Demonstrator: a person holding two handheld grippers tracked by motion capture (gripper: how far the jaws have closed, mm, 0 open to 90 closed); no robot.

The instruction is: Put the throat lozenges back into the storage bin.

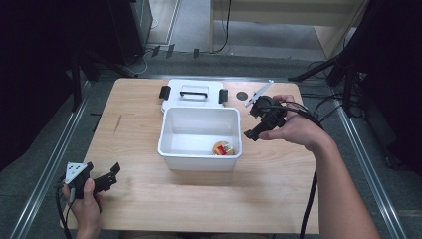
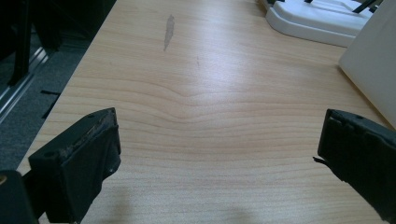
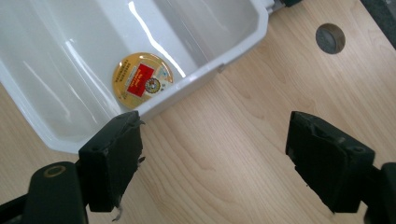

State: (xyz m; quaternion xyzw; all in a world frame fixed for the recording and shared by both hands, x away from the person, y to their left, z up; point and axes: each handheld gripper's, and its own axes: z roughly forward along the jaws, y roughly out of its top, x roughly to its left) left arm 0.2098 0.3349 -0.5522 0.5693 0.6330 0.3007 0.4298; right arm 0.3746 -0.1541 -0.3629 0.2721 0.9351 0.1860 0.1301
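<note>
The right gripper (image 1: 254,130), fingers wide and empty, hangs right of centre beside the white bin (image 1: 171,149) holding a round tin (image 1: 223,148); the left gripper (image 1: 110,175), also wide, idles lower left over the bench (image 1: 199,199).

A white rectangular bin (image 1: 171,144) is sitting open mid-counter, holding a round gold tin with a red label (image 1: 223,148) lying flat in its near right corner. The bin's white lid (image 1: 171,97) is lying just behind it.

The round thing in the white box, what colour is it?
The round flat item is golden yellow with a red label in the middle, clearest in the right gripper view.
</note>
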